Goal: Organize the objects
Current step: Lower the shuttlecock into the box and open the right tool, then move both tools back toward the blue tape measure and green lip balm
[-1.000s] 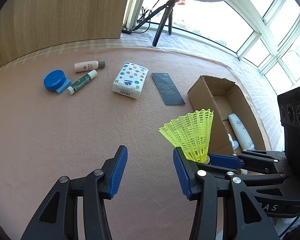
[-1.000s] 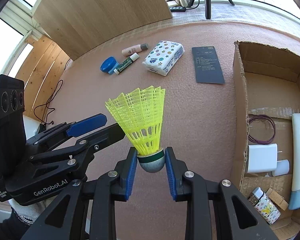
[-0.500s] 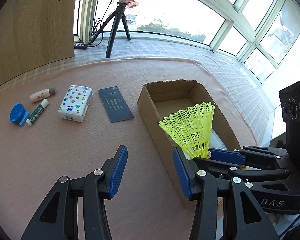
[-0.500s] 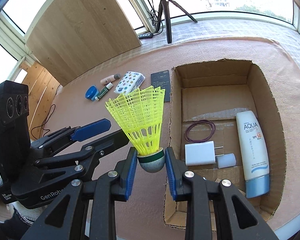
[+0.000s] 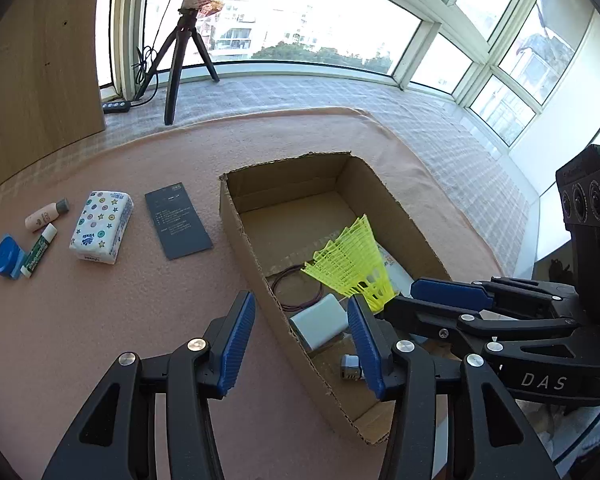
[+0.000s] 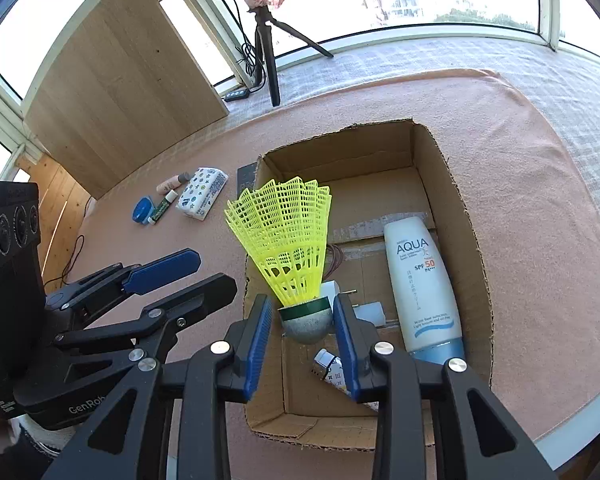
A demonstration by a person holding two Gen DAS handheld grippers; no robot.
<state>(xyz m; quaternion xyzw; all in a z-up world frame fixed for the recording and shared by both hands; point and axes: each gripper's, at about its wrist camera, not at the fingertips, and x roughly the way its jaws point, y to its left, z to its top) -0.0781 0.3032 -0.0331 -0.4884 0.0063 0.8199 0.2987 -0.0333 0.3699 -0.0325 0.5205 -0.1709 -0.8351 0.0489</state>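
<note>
1. The sunscreen tube (image 6: 420, 284) lying in the cardboard box (image 6: 440, 168) reads "AQUA" and "SPF 50"; its smaller lines are too fine to read.
2. The tissue pack (image 5: 101, 226) at 9 o'clock from the box carries a blue brand word that is blurred. The dark card (image 5: 178, 220) between pack and box has small white print, unreadable.
3. The right hand-held gripper (image 6: 302, 322) body shows "DAS" in the left wrist view; the left hand-held gripper (image 5: 302, 344) body shows "GenRob" in the right wrist view.
4. The yellow shuttlecock (image 6: 284, 240) stands skirt-up between the right pads, over the near end of the box. Those jaws have just been opening, and a sliver of gap shows on the left side of the cork; the right pad still looks to touch it.
5. The left jaws are spread with nothing between them, astride the box's left wall.
6. Only the left wrist view shows the white charger (image 5: 320, 322) and cord loop (image 5: 296, 284) clearly; only the right wrist view shows the tube's whole label.
7. The blue case (image 5: 6, 256), green stick (image 5: 38, 250) and pink bottle (image 5: 46, 216) lie at 9 o'clock on the pink surface (image 5: 100, 320).
</note>
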